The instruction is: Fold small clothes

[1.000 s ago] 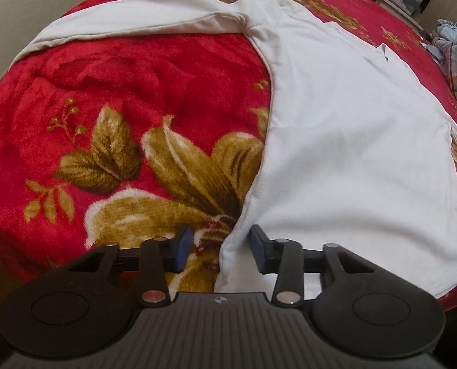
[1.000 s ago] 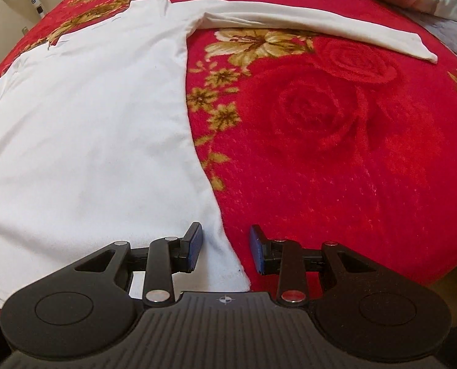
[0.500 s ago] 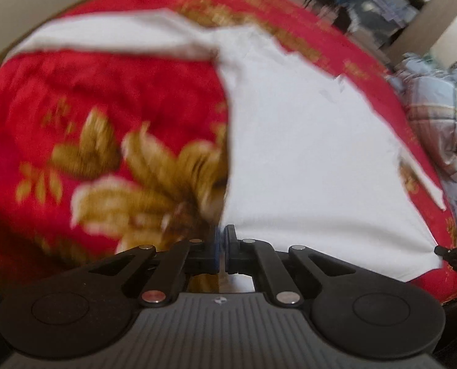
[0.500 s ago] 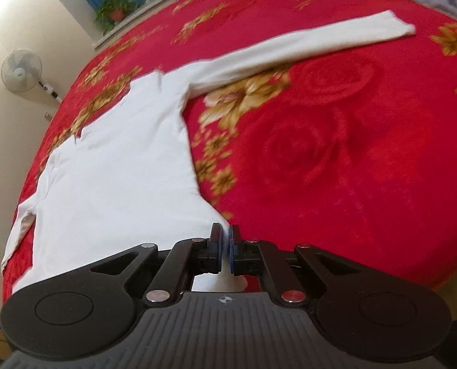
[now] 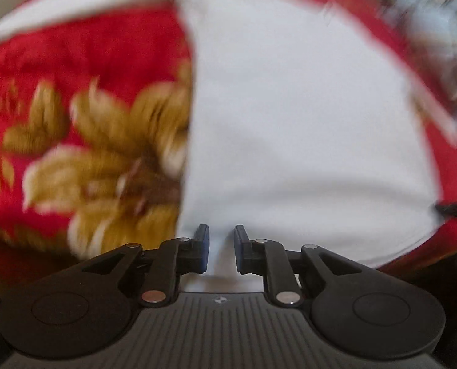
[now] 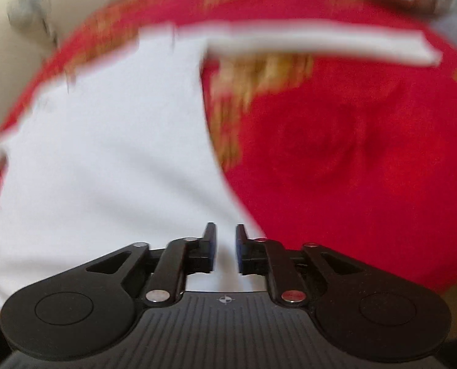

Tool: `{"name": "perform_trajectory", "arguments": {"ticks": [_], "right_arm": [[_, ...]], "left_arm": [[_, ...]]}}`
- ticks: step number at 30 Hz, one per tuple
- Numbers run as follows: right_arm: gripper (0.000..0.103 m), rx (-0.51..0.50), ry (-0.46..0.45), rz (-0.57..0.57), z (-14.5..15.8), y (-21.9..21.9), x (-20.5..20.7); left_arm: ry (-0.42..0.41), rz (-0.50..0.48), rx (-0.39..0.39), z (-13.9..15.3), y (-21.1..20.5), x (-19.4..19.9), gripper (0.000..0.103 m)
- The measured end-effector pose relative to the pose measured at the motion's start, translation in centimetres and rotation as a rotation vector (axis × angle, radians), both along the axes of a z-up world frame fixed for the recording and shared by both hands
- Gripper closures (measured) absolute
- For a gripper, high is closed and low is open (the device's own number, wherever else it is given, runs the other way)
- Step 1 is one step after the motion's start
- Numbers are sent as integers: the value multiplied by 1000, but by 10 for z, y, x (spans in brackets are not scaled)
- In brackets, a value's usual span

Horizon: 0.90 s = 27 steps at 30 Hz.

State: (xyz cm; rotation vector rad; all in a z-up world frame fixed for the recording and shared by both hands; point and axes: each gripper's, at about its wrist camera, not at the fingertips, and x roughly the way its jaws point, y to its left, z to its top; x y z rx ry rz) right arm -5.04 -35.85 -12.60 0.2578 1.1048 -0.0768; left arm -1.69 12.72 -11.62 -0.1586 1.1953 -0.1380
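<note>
Both wrist views, motion-blurred. My left gripper (image 5: 220, 247) points steeply down at the near hem of the white long-sleeved top (image 5: 290, 117); its jaws stand a narrow gap apart, having just been opening, with white cloth showing in the gap. I cannot tell through the blur whether the pads touch it. My right gripper (image 6: 225, 247) is posed alike over the hem's other near corner (image 6: 105, 160), its jaws also slightly parted after just opening, with white cloth seen between them.

Edges and room. The top lies flat on a red blanket with gold flowers (image 5: 84, 141). In the left view, the garment's left side edge runs from near my fingers away to the far armpit, with open blanket to its left. In the right view, the right side edge curves away likewise, leaving a broad bare stretch of red blanket (image 6: 351, 153) to its right. The blanket's near right border drops off just beside my right gripper. A pale wall (image 6: 28, 15) rises at the far left.

The garment. Plain white, smooth, body spread out without visible folds. One sleeve (image 5: 74, 3) stretches to the far left; the other sleeve (image 6: 320, 43) reaches to the far right, its cuff end squared. Blurred grey bedding (image 5: 437, 30) lies beyond the far right edge.
</note>
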Motion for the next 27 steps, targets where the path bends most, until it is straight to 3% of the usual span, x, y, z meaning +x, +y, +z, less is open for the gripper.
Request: {"name": "perform_trajectory", "arguments": {"ticks": [2, 5, 10, 16, 19, 21, 25, 26, 27], "right_arm": [[87, -33, -8, 12, 0, 4, 1], [86, -70, -136, 15, 20, 7, -3], [85, -64, -318, -9, 48, 11, -3], [85, -85, -478, 1, 84, 20, 16], [85, -71, -586, 23, 124, 27, 31], [85, -76, -659, 60, 151, 34, 47], [72, -99, -790, 160, 190, 53, 85], [71, -106, -815, 179, 193, 58, 93], [70, -113, -839, 197, 192, 62, 102]], "left_arm": [[-61, 22, -33, 12, 3, 1, 83], [-211, 73, -68, 36, 12, -1, 73], [-411, 179, -11, 73, 20, 4, 73], [-570, 324, 56, 132, 69, 57, 73], [-601, 388, 89, 154, 110, 100, 73], [-581, 446, 69, 158, 140, 130, 73], [-587, 566, 40, 134, 195, 160, 73], [-570, 586, 35, 121, 207, 162, 73], [-493, 620, 34, 107, 221, 167, 73]]}}
